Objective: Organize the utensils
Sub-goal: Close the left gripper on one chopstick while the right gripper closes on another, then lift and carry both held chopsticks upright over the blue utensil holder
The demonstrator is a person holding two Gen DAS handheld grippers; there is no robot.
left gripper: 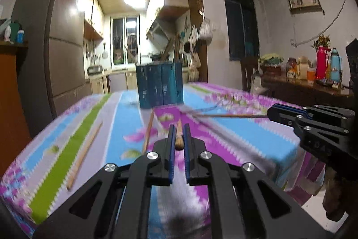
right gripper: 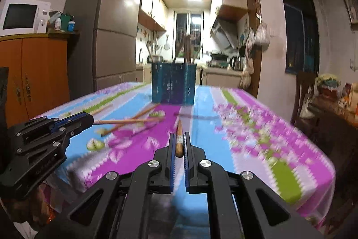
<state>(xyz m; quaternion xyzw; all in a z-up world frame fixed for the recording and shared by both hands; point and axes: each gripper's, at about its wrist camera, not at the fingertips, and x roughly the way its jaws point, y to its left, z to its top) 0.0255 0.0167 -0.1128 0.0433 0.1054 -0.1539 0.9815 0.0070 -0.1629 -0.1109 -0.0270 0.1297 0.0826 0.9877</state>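
On table with bright striped cloth (left gripper: 125, 109), we see blue holder (left gripper: 160, 84) at far end, sticks poking up from it. Our left gripper (left gripper: 179, 130) pinches one wooden chopstick (left gripper: 179, 138) tight, lifted off cloth. Our right gripper (right gripper: 179, 138) pinches another chopstick (right gripper: 179, 142) same way. Two loose chopsticks (left gripper: 86, 149) lie on cloth, left of our left gripper, well apart from holder.

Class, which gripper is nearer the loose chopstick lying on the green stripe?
Left. The left gripper is just right of that chopstick; the right gripper is farther right, beyond the left one.
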